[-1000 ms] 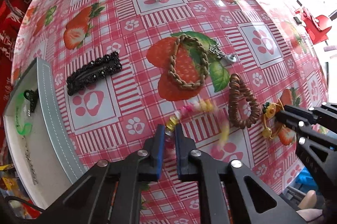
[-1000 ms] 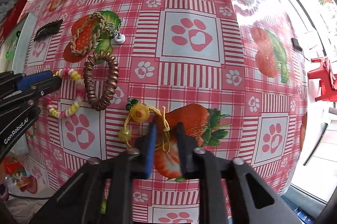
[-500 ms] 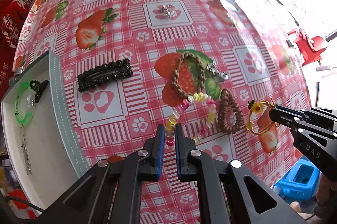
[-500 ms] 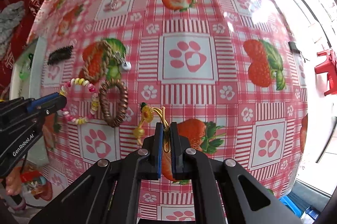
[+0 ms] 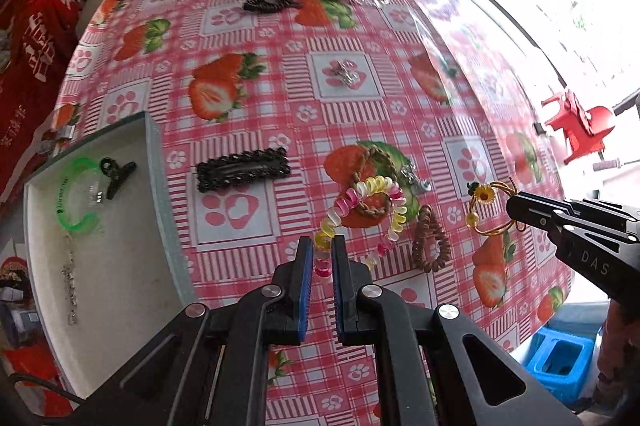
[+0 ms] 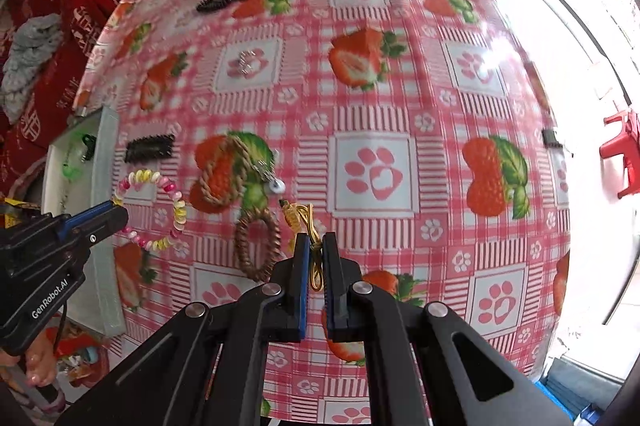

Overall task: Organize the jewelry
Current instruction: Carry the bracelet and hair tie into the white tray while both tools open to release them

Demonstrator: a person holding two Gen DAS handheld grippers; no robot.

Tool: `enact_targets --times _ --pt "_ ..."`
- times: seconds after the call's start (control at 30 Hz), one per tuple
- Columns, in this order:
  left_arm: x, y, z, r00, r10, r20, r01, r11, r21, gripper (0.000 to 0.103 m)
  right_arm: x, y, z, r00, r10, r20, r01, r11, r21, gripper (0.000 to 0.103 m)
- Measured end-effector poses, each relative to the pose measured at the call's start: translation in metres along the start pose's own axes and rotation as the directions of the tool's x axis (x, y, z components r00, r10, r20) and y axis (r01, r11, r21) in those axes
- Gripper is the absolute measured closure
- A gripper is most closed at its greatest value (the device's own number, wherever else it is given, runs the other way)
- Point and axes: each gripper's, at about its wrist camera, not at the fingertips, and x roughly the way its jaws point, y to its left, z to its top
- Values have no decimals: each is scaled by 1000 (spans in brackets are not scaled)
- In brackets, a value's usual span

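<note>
Closest in, the left gripper point(image 5: 319, 262) has its jaws clamped on the pink-and-yellow plastic spiral bracelet point(image 5: 362, 214), which dangles clear of the strawberry-print worktop point(image 5: 344, 114), probably headed for the grey-rimmed white tray point(image 5: 156, 186) at left. The right gripper point(image 6: 315, 262) pinches the thin gold wire bangle with a yellow flower point(image 5: 486, 204); blur hides whether it's fully lifted. Further back, the black beaded rectangular hair clip point(image 5: 243, 169) waits.
</note>
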Motion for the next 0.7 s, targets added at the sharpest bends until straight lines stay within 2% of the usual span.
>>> enact_targets --times 0.33,0.5,0.7 --pt "-35 42 -8 997 26 70 -18 994 -107 87 -21 46 21 997 57 47 -53 995 -87 97" --pt "-53 76 -23 994 67 90 -50 983 -179 87 -24 84 29 994 101 53 -91 983 -159 96" --pt "-67 120 -49 989 122 90 -93 957 -275 87 -22 146 36 986 163 34 -148 950 -275 97"
